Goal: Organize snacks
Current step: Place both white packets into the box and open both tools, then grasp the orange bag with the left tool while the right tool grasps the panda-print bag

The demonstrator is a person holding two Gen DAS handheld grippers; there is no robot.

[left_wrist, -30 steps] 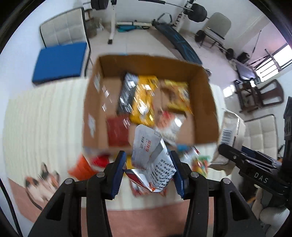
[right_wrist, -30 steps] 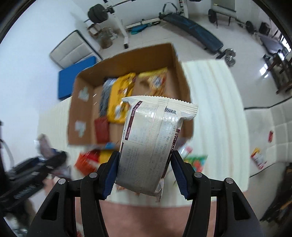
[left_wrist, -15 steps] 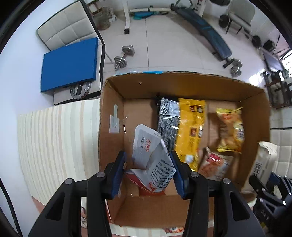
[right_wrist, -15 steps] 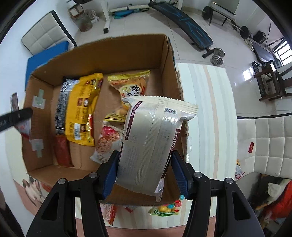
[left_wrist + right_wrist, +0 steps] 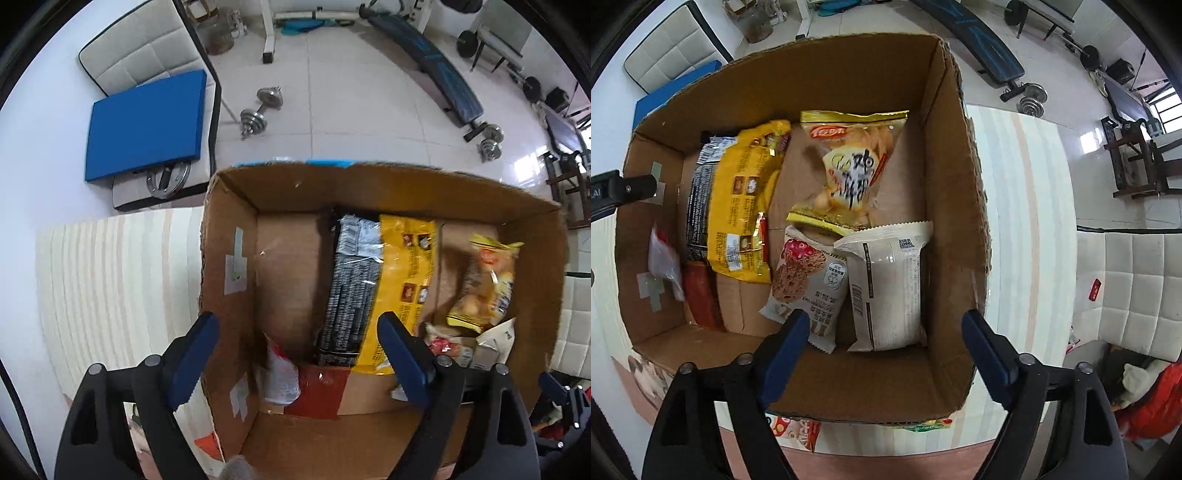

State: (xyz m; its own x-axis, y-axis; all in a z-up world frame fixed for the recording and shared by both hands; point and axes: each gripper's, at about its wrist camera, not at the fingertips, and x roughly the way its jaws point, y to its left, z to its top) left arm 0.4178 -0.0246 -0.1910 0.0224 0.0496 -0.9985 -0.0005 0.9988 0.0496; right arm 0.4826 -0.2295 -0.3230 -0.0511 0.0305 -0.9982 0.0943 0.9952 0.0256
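Snacks: all lie inside the box, which sits on my striped mat.
Box left wall: taped patches on it; my left tongs hang over this side, jaws spread wide, nothing between them.
Clear pack: a small red-and-white pack, blurred, against the left wall, just beside the red pack.
Red pack: flat on the floor at the near left, its far end under the black pack.
Black pack: long, running front to back, partly under the yellow bag.
Yellow bag: overlaps the black pack's right edge.
Chip bag: gold-trimmed, in the far right half of the box.
Oat pack: near middle, touching the white pack; the chip bag's near edge overlaps its top.
White pack: near right corner, printed side up, beside the right wall.
Right tongs: mine too, jaws wide apart and empty, hanging over the near wall above the white pack.
Under the near wall: two more wrappers poke out on the mat.
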